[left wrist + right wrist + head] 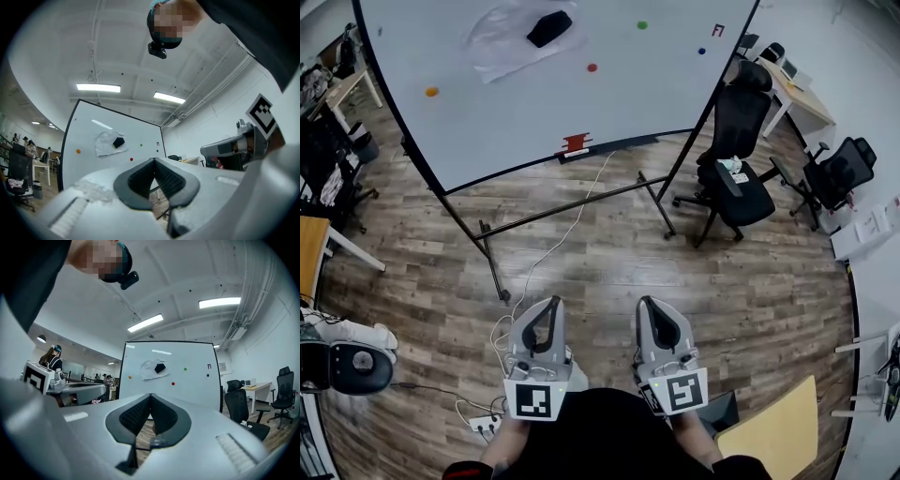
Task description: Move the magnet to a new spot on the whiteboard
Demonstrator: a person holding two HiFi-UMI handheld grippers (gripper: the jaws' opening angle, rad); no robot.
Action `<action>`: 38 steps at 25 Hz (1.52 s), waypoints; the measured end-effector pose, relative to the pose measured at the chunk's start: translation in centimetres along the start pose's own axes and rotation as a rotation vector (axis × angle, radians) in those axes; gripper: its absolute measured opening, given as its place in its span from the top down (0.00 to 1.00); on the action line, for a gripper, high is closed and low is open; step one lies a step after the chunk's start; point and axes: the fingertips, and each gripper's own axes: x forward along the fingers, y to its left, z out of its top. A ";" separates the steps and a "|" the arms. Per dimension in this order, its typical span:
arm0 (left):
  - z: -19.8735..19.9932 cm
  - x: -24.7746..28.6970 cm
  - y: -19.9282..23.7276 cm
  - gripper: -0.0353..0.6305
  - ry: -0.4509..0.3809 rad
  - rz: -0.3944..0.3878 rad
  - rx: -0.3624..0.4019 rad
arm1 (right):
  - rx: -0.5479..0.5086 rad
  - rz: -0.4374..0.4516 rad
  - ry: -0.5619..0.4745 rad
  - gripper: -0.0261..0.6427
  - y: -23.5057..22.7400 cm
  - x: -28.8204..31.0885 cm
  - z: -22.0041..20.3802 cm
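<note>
One red magnet (592, 67) sits below the middle of the whiteboard (516, 108), straight ahead and well apart from the left gripper (551, 309) and the right gripper (647, 307). Both have their jaws together on nothing, and neither looks clearly nearer.

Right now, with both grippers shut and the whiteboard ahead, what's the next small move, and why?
Probably step closer to the whiteboard. The left gripper and right gripper are both shut, empty and well short of it, with open floor between, so the red magnet looks out of reach from here.
</note>
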 end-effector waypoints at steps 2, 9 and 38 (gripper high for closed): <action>-0.2 0.8 1.0 0.94 -0.012 -0.008 0.001 | 0.003 -0.004 0.005 0.96 0.2 1.5 -0.2; -0.9 3.0 4.6 0.94 -0.027 -0.019 -0.005 | -0.014 -0.015 0.002 0.96 1.2 5.4 -0.5; -3.3 9.4 10.0 0.94 0.003 0.045 0.049 | 0.019 0.023 0.011 0.96 -2.1 15.3 -2.5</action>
